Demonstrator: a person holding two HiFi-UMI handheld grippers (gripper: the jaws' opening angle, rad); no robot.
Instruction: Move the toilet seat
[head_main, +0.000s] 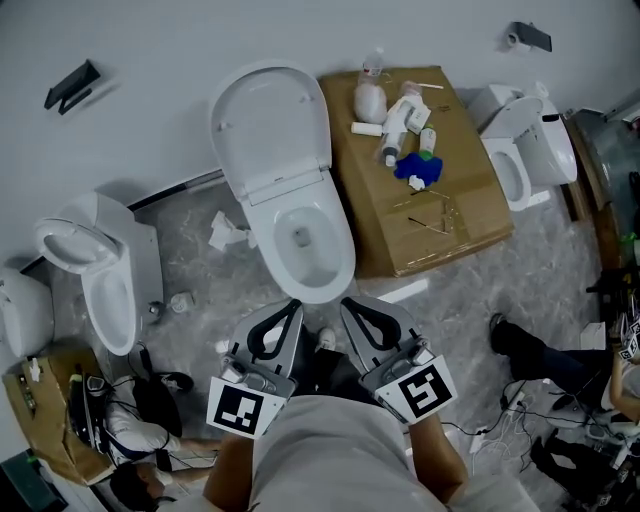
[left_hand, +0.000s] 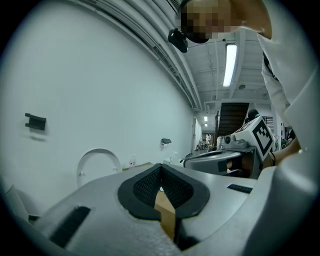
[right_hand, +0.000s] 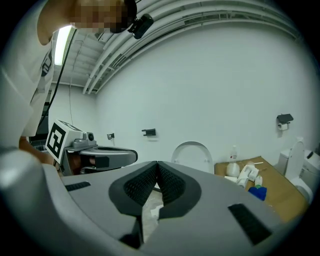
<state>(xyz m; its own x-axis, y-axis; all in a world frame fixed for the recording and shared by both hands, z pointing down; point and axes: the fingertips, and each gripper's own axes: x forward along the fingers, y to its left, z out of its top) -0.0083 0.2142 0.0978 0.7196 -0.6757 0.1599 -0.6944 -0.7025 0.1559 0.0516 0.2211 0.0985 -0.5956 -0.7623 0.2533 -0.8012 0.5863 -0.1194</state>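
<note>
Both sets of jaws are clenched tight on nothing. Left gripper (head_main: 291, 306) and right gripper (head_main: 349, 304) sit near the bowl (head_main: 318, 292), with the toilet seat (head_main: 270, 125) upright well beyond them.

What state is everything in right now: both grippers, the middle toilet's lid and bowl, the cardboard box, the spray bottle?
left gripper: shut, nothing between the jaws.
right gripper: shut, nothing between the jaws.
toilet lid: raised, leaning back toward the wall.
toilet bowl: uncovered.
cardboard box: closed, lying flat on the floor.
spray bottle: lying on its side on the box.
</note>
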